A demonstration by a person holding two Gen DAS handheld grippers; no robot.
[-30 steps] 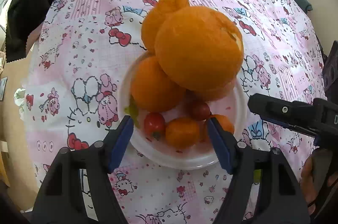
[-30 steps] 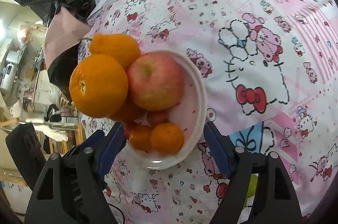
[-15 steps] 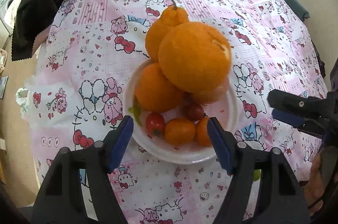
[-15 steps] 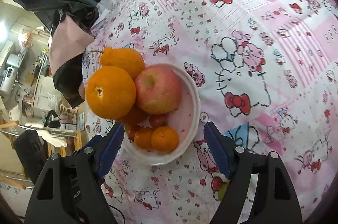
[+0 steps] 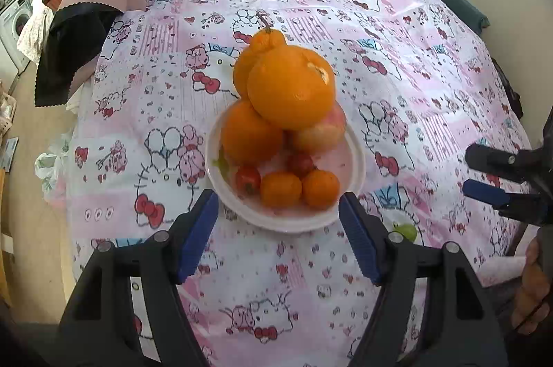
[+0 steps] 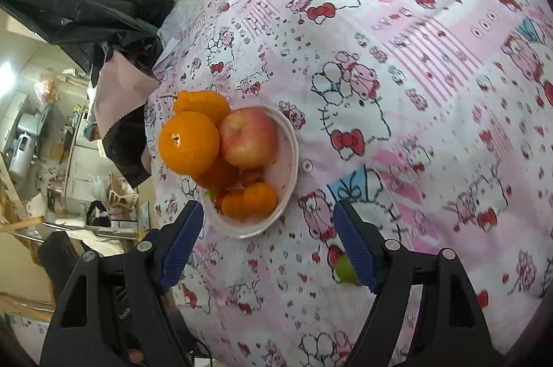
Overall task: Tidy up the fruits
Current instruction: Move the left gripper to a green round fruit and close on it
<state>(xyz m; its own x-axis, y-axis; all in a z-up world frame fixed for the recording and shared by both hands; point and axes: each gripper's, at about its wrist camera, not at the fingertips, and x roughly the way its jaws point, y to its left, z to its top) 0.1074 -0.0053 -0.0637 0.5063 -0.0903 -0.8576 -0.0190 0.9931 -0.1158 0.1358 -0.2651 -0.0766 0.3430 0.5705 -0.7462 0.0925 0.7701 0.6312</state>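
1. Sitting on a pink printed cloth point(image 5: 397, 62) with cartoon cats and red bows, the white plate point(image 5: 357, 166) is round and shallow, with a smooth raised rim; the surface under the cloth looks soft, and I cannot tell if it is a bed or a bench.
2. On the plate, fruits are piled. At the top is a big orange point(image 5: 292, 86) with rough, dimpled skin; its pale stem scar points up and to the right in the left wrist view.
3. Behind it, at the far side of the plate, a knobby orange point(image 5: 262, 43) has a neck and a thin stem, and its long axis points away from the left gripper.
4. A smooth reddish apple point(image 6: 249, 137) leans against the big orange, with its hollow turned upward.
5. At the near rim of the plate lie two small round tangerines point(image 5: 280, 189) and two glossy cherry tomatoes point(image 5: 247, 179).
6. A small green fruit point(image 6: 345, 268) lies on the cloth outside the plate, just beside the right gripper's finger.
7. The left gripper point(image 5: 278, 234) is spread and empty, just before the plate's near rim.
8. The right gripper point(image 6: 266, 240) is also spread wide, with nothing between its blue ribbed pads.
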